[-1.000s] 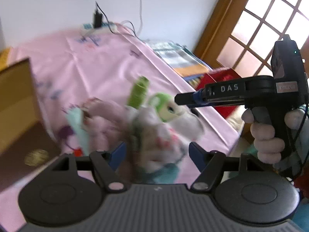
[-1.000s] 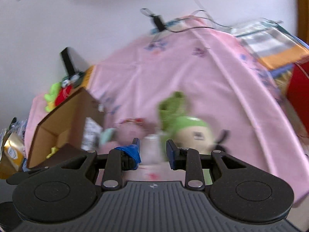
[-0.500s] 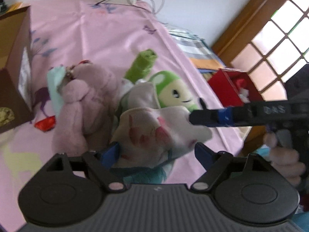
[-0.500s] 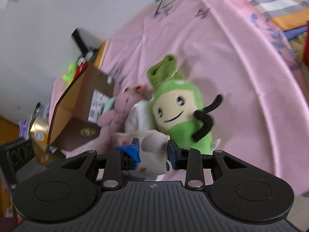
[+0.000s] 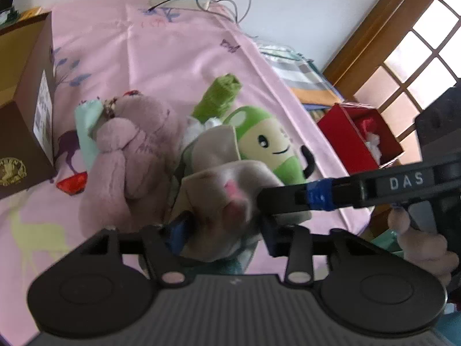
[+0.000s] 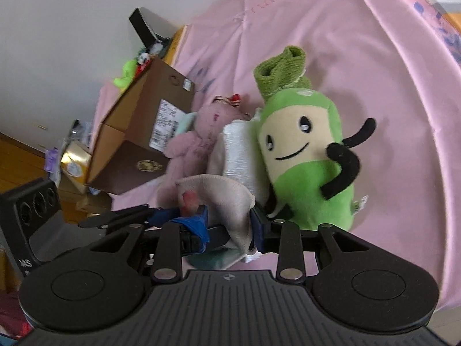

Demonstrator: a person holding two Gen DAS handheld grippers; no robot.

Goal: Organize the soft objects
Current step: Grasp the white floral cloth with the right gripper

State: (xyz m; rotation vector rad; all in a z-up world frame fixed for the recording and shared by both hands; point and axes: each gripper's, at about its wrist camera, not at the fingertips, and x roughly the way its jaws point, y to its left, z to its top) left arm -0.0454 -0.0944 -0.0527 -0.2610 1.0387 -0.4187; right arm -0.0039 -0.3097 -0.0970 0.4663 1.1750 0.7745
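A white cloth with pink prints (image 5: 227,193) lies bunched at the near edge of the pink bedspread. My left gripper (image 5: 224,227) is shut on it. My right gripper (image 6: 229,223) is shut on the same cloth (image 6: 222,193), and its arm (image 5: 345,193) crosses the left wrist view from the right. Behind the cloth lie a pink plush bear (image 5: 129,155), a green smiling plush (image 5: 268,144) and a rolled green towel (image 5: 222,95). They show in the right wrist view too: the bear (image 6: 198,141), the plush (image 6: 305,155), the towel (image 6: 282,69).
An open cardboard box (image 6: 144,124) stands left of the toys, also at the left edge of the left wrist view (image 5: 26,101). A red box (image 5: 360,135) sits beyond the bed's right side. A power strip with cables (image 5: 184,0) lies at the far end.
My left gripper has closed from wide open onto the cloth. Both grippers have come nearer to the toys, and the cloth has bunched up between them.
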